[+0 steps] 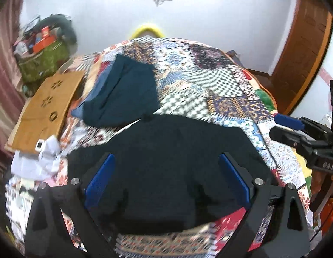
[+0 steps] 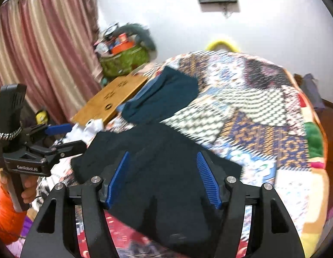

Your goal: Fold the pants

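Black pants point(image 1: 166, 161) lie spread on a patchwork bedspread point(image 1: 220, 81); they also show in the right wrist view point(image 2: 166, 172). My left gripper point(image 1: 166, 172) is open above them, its blue pads wide apart with nothing between. My right gripper point(image 2: 164, 172) is open above the same pants, empty too. The right gripper shows at the right edge of the left wrist view point(image 1: 295, 131). The left gripper shows at the left of the right wrist view point(image 2: 58, 137), held by a hand in an orange sleeve.
A folded dark teal garment point(image 1: 123, 94) lies further back on the bed point(image 2: 164, 99). A wooden lap board point(image 1: 45, 109), white crumpled cloth point(image 1: 41, 159) and a green bag of clutter point(image 1: 43, 60) are at the left. A wall lies behind.
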Demonstrator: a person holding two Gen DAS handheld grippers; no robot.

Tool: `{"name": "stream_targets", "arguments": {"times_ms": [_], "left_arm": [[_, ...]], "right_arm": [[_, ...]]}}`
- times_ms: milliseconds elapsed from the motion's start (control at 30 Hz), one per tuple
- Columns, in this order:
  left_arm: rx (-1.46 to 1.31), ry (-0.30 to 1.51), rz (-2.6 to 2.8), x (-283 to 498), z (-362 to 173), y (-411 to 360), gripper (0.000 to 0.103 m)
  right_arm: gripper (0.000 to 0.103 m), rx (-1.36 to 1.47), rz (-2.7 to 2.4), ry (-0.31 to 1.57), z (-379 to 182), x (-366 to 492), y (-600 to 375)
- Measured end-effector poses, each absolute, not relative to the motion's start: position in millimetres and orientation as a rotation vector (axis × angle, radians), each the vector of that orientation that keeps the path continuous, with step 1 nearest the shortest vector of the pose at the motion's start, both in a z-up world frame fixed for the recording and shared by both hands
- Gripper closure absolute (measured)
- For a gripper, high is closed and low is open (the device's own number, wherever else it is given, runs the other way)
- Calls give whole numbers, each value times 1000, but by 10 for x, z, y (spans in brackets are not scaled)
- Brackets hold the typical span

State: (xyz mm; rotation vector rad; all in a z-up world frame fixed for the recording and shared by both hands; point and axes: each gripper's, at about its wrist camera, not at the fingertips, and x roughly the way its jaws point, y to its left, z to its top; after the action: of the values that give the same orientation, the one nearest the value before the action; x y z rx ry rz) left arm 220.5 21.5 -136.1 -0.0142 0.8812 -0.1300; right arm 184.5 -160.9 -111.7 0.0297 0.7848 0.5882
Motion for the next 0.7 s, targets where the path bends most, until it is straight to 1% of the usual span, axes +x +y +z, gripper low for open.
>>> {"name": "stream_targets", "arguments": {"times_ms": [133, 267, 500, 700], "left_arm": [[22, 896, -179, 2466, -1387, -32, 5], [39, 959, -219, 2764, -1561, -226, 5], [116, 1125, -234, 3123, -2132, -438, 5], [187, 1220, -232, 3128, -2538, -452, 5]], "right_arm": [[42, 56, 537, 791, -1155, 2048, -1841], [42, 50, 524, 836, -1315, 2199, -1890], [42, 27, 554, 979, -1847, 2429, -1853], [42, 13, 578, 1108, -2290, 2477, -1850]]}}
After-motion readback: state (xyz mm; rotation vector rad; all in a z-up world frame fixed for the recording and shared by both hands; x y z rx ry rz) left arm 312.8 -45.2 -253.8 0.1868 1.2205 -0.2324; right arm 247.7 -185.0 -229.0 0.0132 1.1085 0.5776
